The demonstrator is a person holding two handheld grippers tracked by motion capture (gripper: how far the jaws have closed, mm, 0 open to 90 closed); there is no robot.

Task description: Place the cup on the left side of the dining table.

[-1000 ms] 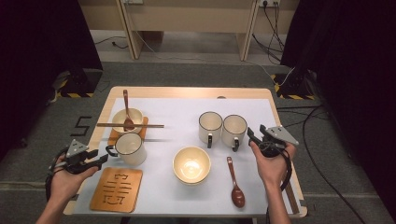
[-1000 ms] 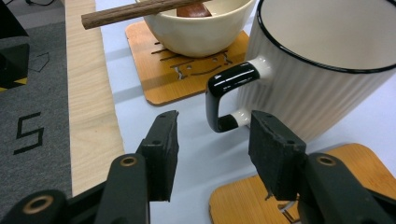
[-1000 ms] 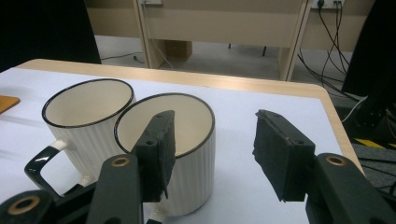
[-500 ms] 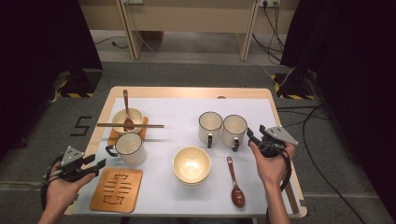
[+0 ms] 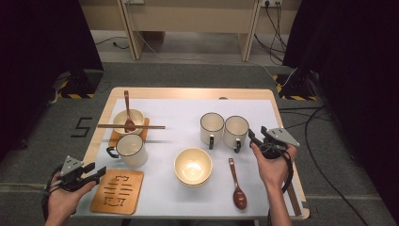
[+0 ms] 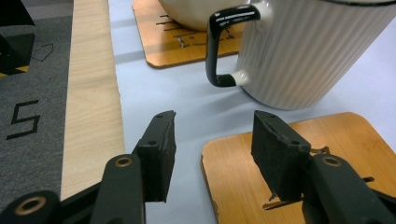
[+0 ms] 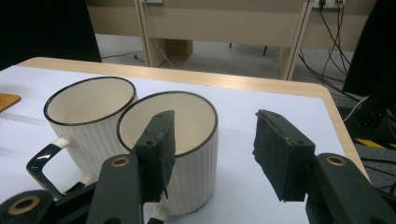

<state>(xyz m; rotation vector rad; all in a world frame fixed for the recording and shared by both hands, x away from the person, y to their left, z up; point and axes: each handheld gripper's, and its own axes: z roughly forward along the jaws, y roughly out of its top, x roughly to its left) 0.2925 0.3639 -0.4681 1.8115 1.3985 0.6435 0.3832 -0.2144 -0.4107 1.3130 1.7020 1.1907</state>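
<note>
My left gripper (image 5: 98, 174) (image 6: 212, 128) is open just off the table's near left edge, its jaws pointing at the left corner of an empty wooden coaster (image 5: 117, 190) (image 6: 238, 186). Just beyond the coaster stands a ribbed white mug (image 5: 131, 149) (image 6: 308, 56) with a black handle. My right gripper (image 5: 252, 135) (image 7: 215, 128) is open beside two white mugs at the right; the nearer mug (image 5: 236, 132) (image 7: 187, 140) stands just ahead of its left jaw. The other mug (image 5: 212, 127) (image 7: 88, 112) touches it on the left. Nothing is held.
A cream bowl (image 5: 193, 165) sits at centre front with a wooden spoon (image 5: 236, 186) to its right. At the back left, a bowl (image 5: 128, 120) with a spoon in it rests on a second coaster (image 6: 187, 46), with chopsticks (image 5: 153, 126) laid across it.
My left gripper has drawn back toward the near left corner, away from the mug. The right gripper has stayed where it was.
</note>
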